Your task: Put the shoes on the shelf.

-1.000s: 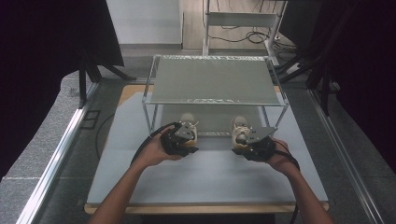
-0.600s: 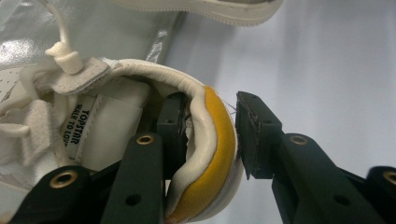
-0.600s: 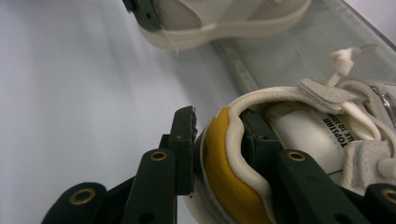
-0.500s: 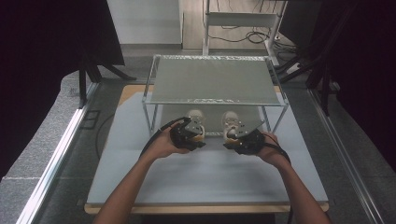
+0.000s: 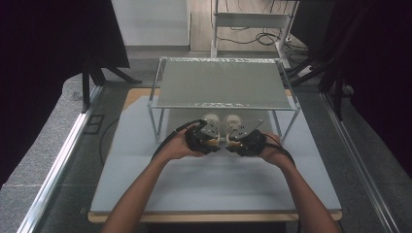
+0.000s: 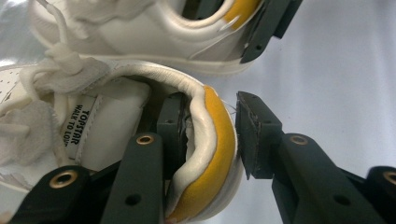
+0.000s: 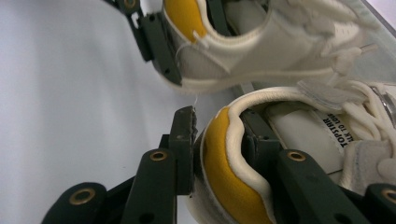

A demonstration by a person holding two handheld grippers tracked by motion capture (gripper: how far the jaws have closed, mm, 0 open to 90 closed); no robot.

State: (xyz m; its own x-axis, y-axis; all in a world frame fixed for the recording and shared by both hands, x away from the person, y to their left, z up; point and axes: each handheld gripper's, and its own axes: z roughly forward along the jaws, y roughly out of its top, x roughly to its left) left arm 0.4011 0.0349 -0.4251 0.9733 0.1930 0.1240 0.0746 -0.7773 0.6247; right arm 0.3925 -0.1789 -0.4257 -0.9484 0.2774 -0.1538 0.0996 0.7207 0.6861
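Two white lace-up sneakers with yellow heel linings sit side by side on the pale grey tabletop, just under the front edge of a metal-framed rack with a frosted shelf top. The left white sneaker and the right white sneaker lie near each other, long axes running front to back, toes pointing away from the person under the shelf, heels toward the person. The rack's front legs stand well apart on either side of the pair, and the shelf hangs close above the toes. Broad bare tabletop lies between the heels and the near edge, and to both sides.

The left hand-held gripper straddles the left sneaker's heel collar: one jaw sits inside the shoe, the other stands just outside the yellow heel with a thin gap showing, so the jaws are narrow but not pressed. The right hand-held gripper has its jaws closed on the right sneaker's heel collar, one inside, one against the outside.
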